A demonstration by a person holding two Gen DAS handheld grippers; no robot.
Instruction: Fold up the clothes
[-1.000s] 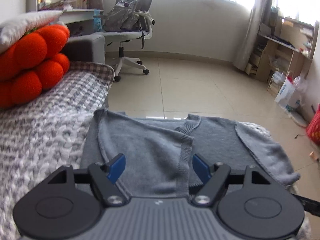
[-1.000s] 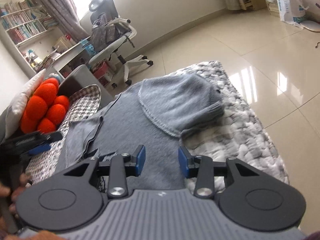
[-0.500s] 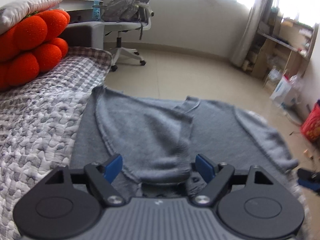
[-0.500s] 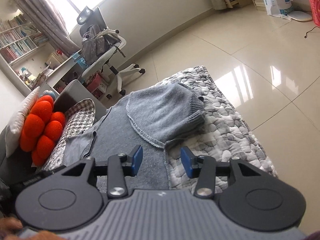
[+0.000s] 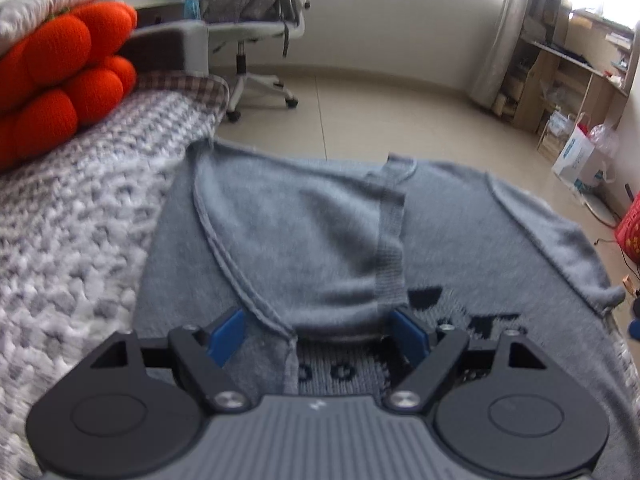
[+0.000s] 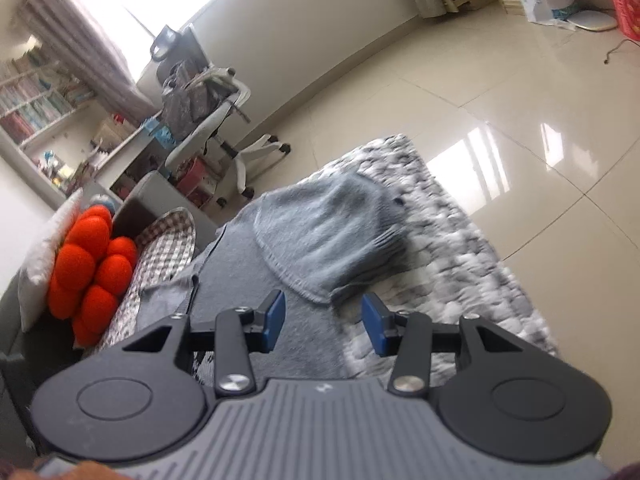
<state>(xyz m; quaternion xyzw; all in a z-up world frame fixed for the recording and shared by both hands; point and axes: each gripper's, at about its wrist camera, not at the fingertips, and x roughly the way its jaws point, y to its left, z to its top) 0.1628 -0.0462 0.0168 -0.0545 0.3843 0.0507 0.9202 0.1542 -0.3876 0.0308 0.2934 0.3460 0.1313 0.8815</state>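
Grey knitted sweater [image 5: 304, 240] lies flat on a grey-white chunky-knit blanket [image 5: 72, 240], both sleeves folded inward, neckline pointing away from the left gripper [image 5: 320, 330], whose jaws gape around a sleeve cuff. The right gripper [image 6: 323, 322] is parted, gripping nothing, above the sweater's edge. Orange ball-cluster cushion [image 6: 90, 268] sits left; a white office chair [image 5: 256, 40] stands beyond.

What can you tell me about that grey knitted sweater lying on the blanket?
The grey knitted sweater looks soft and fine-knit, with ribbed cuffs and a dark pattern across its front. It lies flat on a grey-and-white chunky blanket, both sleeves already folded inward over the body. The left gripper stands open around the folded left sleeve's end, pads not pressing it; the right gripper is open just short of the other sleeve.
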